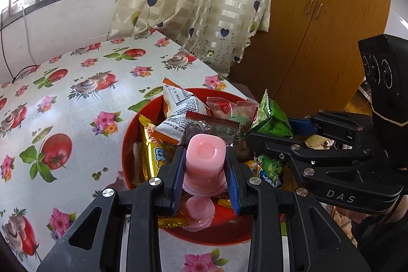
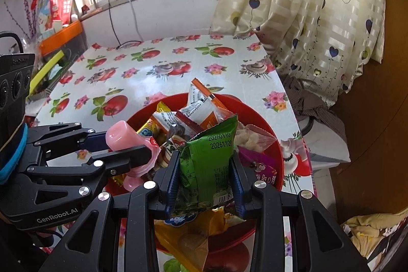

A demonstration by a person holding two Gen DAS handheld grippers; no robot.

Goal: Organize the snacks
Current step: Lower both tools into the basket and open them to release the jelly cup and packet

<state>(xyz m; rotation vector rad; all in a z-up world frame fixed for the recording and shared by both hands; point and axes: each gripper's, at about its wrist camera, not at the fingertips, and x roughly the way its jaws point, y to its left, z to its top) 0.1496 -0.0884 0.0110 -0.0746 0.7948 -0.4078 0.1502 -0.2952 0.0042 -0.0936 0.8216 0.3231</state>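
My left gripper [image 1: 205,170] is shut on a pink jelly cup [image 1: 204,162], held bottom-up just above the red bowl [image 1: 127,144]. A second pink jelly cup [image 1: 200,214] lies in the bowl right under it. My right gripper [image 2: 206,180] is shut on a green snack packet [image 2: 210,162], upright between its blue pads over the near side of the red bowl [image 2: 276,157]. From the right wrist view the left gripper [image 2: 132,147] comes in from the left with the pink jelly cup [image 2: 122,135]. The green snack packet [image 1: 272,119] and right gripper [image 1: 270,137] show at the bowl's right.
The bowl holds several wrapped snacks: white-and-orange packets [image 1: 178,106], a yellow bar [image 1: 153,149], clear bags [image 2: 252,137]. It sits near the right edge of a table with a fruit-and-flower cloth [image 1: 63,106]. A curtain [image 1: 204,4], wooden wardrobe [image 1: 331,17] and cluttered box [image 2: 56,47] surround it.
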